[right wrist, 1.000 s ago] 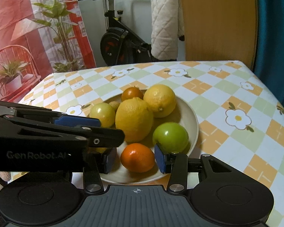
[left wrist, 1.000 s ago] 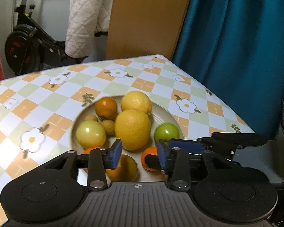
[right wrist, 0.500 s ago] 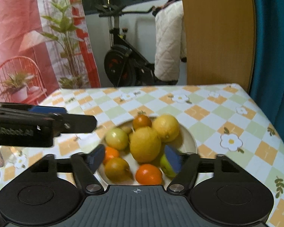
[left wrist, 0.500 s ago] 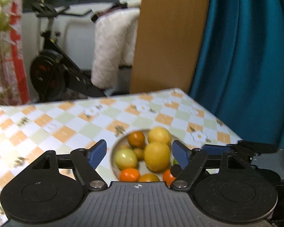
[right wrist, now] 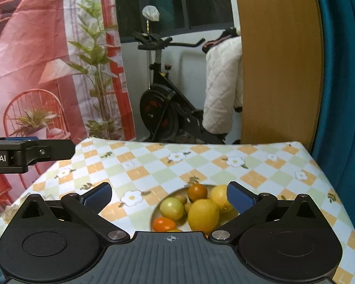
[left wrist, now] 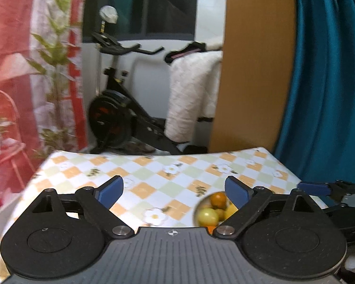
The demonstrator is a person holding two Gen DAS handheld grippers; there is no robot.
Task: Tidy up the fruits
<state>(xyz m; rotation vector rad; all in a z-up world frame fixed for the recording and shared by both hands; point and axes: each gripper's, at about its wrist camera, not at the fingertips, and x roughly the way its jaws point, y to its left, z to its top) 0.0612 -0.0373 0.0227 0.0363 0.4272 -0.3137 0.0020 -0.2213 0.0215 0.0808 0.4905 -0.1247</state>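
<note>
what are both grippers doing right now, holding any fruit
left gripper: open, holding nothing, jaws just opened.
right gripper: open, holding nothing, jaws just opened.

Surfaces: mostly matt.
Tablecloth (right wrist: 260,165) printed cloth; board (right wrist: 279,59) smooth wood; curtain (left wrist: 326,82) sheeny fabric; fruit (right wrist: 203,215) glossy.

Both views ride on hand-held grippers raised above the near edge of the table (right wrist: 284,177), each looking forward and somewhat downward along its own two fingers toward the far edge and the room behind. The left wrist view sits further left and shows the plate of fruit (left wrist: 213,209) low and right of centre, partly hidden by its own body. The right wrist view has the plate (right wrist: 194,209) near centre, close below. Both share the checked tablecloth, the plate, the exercise bike (right wrist: 163,108) and the wooden panel (left wrist: 255,71).
</note>
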